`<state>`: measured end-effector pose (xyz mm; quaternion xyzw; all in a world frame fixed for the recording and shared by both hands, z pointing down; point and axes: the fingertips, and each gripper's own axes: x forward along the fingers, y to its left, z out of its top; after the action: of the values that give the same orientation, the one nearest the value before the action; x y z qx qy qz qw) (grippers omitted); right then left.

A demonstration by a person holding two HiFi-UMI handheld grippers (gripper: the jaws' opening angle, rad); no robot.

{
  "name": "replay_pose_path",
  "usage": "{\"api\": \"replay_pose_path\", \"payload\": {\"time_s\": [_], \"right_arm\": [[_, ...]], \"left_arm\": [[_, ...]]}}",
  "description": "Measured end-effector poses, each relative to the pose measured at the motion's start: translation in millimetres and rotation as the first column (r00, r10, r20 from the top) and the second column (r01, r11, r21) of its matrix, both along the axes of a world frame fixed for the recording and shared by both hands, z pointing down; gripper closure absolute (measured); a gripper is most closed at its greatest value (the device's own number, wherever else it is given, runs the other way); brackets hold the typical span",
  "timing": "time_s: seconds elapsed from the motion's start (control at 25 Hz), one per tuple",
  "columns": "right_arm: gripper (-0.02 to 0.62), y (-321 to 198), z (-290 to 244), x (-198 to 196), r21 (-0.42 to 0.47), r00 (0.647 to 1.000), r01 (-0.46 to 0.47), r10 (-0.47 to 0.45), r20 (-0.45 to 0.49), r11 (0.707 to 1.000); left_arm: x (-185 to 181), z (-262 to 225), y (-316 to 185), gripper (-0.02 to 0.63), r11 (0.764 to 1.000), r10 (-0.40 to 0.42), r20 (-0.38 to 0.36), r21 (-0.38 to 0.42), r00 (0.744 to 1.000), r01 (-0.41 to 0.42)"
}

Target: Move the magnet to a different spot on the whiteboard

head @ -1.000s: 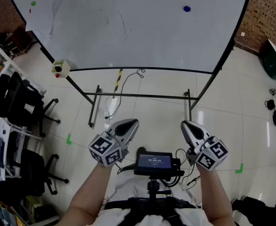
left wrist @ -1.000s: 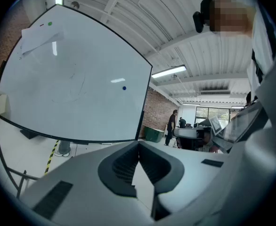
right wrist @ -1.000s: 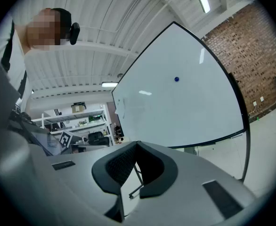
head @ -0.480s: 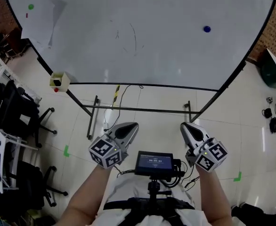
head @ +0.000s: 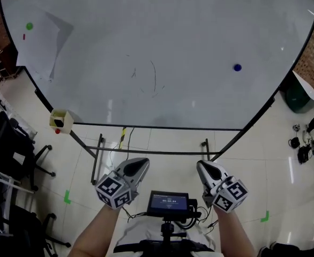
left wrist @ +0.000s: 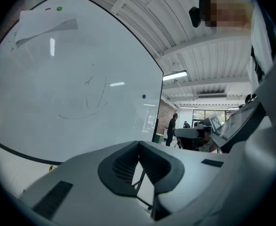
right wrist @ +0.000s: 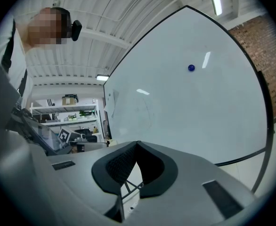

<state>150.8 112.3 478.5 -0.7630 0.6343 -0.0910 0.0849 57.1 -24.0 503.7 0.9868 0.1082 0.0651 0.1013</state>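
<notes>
The whiteboard [head: 200, 31] fills the upper head view, and a small blue magnet [head: 237, 67] sticks to its right part. The same blue magnet [right wrist: 190, 68] shows high up in the right gripper view and as a far dot [left wrist: 144, 96] in the left gripper view. A green magnet [head: 29, 25] pins a paper sheet [head: 42, 44] at the board's upper left. My left gripper [head: 142, 163] and right gripper [head: 201, 165] are held low, well short of the board. Both point at it, shut and with nothing in them.
A yellow box [head: 61, 121] hangs at the board's lower left corner. The board's stand legs [head: 146, 152] and a cable lie on the tiled floor ahead. Office chairs [head: 7, 149] crowd the left. A dark bin [head: 295, 92] and loose cables [head: 303, 143] sit at the right.
The whiteboard has come closer and fills more of the head view, and the blue magnet now sits lower in it. Both grippers stay shut and low.
</notes>
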Motion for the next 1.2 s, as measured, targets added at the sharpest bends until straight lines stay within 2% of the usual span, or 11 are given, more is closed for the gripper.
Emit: {"api": "replay_pose_path", "payload": {"time_s": [0.2,0.48,0.68,0.88,1.12,1.2], "right_arm": [[0.565,-12,1,10,-0.030,1.000,-0.011,0.012,0.013,0.999],[0.565,-37,-13,49,-0.051,0.997,-0.021,0.018,-0.069,0.998],[0.565,-40,-18,95,-0.083,0.990,-0.082,0.071,-0.125,0.993],[0.565,-38,-24,137,-0.170,0.955,-0.139,0.087,-0.282,0.976],[0.565,-39,-34,166,-0.251,0.904,-0.151,0.031,-0.426,0.956],[0.565,-41,-35,173,-0.287,0.881,-0.136,-0.016,-0.472,0.948]], "left_arm": [[-2,-3,-14,0.572,1.000,-0.014,0.011,-0.023,1.000,0.014],[7,-2,-36,0.572,0.999,-0.047,0.024,-0.020,0.999,0.048],[29,-2,-46,0.572,0.998,-0.062,0.032,-0.022,0.998,0.063],[59,-11,-51,0.572,0.998,-0.059,0.040,-0.002,0.997,0.059],[97,-13,-48,0.572,0.999,-0.039,0.038,0.002,0.999,0.039],[108,-12,-47,0.572,0.999,-0.038,0.035,-0.001,0.999,0.038]]}}
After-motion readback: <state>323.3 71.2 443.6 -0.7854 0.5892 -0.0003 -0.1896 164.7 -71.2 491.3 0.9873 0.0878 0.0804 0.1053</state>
